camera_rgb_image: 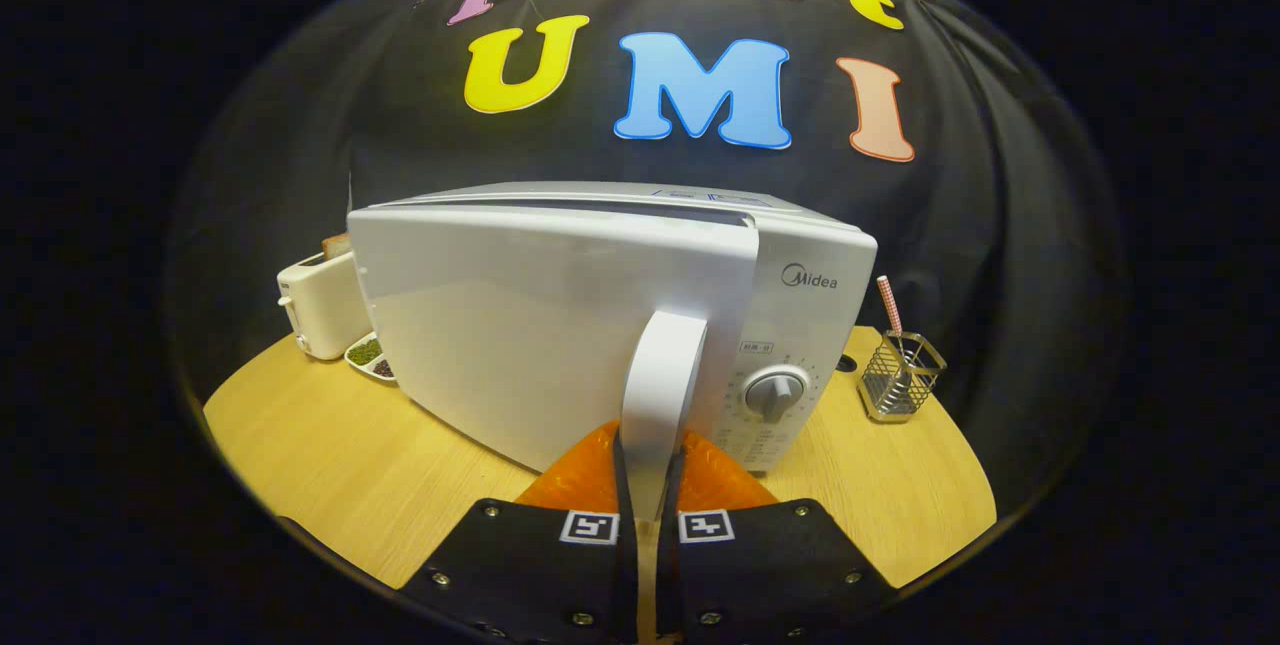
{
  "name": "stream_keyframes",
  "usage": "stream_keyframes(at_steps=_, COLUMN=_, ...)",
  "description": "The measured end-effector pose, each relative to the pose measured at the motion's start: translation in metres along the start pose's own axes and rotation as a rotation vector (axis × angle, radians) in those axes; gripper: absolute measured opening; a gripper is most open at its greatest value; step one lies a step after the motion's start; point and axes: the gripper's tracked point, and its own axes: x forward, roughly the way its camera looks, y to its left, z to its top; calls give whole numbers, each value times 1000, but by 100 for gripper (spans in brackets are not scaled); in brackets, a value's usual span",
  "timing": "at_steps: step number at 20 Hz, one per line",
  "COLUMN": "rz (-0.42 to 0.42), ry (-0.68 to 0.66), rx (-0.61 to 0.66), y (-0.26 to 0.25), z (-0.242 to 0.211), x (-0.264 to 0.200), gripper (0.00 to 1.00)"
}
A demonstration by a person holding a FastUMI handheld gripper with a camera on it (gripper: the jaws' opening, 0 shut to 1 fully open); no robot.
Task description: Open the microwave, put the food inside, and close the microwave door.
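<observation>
Two fingers [612,470] of the gripper [650,490] squeeze the white handle [660,375] of the microwave [610,315], which fills the middle of the frame on the table [330,445]. Its door [540,325] is white and swung slightly open.

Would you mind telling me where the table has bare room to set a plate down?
Bare wood lies ahead of the toaster and small dish, and between the microwave and wire holder. It is crowded where the gripper clamps the door handle.
</observation>
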Motion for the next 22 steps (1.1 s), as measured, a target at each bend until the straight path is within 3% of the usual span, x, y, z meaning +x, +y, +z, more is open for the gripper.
stream_keyframes(at_steps=9, rz=133, ry=132, rx=-33, y=55, z=-26, x=-61, gripper=7)
stream_keyframes(at_steps=22, rz=143, ry=186, rx=-27, y=123, z=-45, x=-108, gripper=8)
